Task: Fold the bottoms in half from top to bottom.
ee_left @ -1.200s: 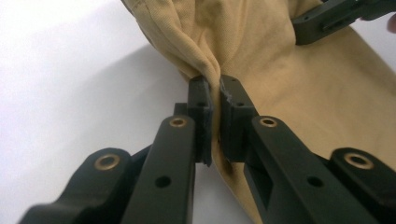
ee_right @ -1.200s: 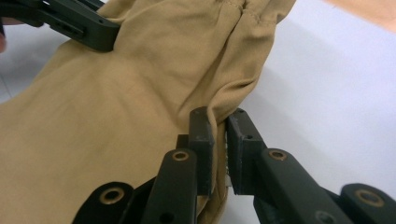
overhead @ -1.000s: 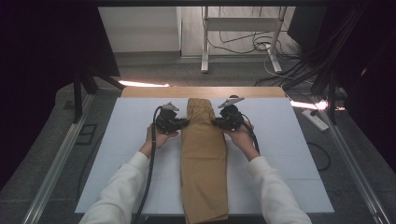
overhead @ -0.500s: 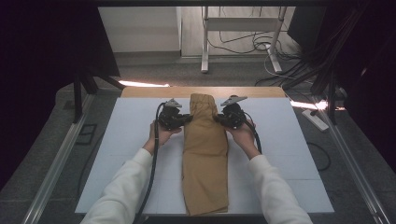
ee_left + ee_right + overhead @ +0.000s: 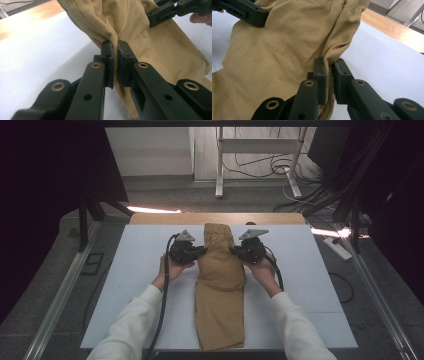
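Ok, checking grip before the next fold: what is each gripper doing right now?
Left gripper: closed on the left edge of the tan cloth.
Right gripper: closed on its right edge.

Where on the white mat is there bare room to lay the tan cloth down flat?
Bare white mat lies left of the tan cloth and right of it, out to both edges. The middle strip is crowded: cloth, left tongs and right tongs.

White sleeves (image 5: 129, 330), black claws, brass rivets
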Tool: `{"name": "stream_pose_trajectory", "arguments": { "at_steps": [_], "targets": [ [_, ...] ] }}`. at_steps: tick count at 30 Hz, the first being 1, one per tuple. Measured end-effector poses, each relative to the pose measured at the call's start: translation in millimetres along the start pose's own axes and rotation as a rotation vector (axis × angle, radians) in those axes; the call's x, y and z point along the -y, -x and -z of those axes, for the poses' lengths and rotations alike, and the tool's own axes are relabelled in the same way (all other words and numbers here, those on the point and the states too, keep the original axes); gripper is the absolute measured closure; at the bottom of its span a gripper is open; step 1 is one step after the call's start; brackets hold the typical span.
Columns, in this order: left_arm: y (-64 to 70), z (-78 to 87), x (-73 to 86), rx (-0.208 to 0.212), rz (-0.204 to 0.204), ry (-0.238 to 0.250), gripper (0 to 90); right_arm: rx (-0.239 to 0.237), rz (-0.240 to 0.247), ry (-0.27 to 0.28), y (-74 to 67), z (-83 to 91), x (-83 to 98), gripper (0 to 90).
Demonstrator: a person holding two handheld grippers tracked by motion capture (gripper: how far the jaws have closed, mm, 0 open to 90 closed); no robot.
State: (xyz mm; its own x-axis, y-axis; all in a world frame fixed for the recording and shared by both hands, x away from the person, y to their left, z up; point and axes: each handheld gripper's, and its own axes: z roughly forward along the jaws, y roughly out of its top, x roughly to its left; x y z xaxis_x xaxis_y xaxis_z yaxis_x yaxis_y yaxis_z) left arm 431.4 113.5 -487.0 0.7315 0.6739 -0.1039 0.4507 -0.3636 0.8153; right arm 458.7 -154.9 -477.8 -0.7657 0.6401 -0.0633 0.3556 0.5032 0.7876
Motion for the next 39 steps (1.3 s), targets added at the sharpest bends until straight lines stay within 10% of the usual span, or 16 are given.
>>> {"name": "stream_pose_trajectory", "arguments": {
  "at_steps": [39],
  "targets": [
    [14.8, 11.0, 11.3, 0.025, -0.027, -0.022, 83.9, -0.042, 0.033, -0.072, -16.1, 12.4, 3.9, 81.9]
  ]
}}
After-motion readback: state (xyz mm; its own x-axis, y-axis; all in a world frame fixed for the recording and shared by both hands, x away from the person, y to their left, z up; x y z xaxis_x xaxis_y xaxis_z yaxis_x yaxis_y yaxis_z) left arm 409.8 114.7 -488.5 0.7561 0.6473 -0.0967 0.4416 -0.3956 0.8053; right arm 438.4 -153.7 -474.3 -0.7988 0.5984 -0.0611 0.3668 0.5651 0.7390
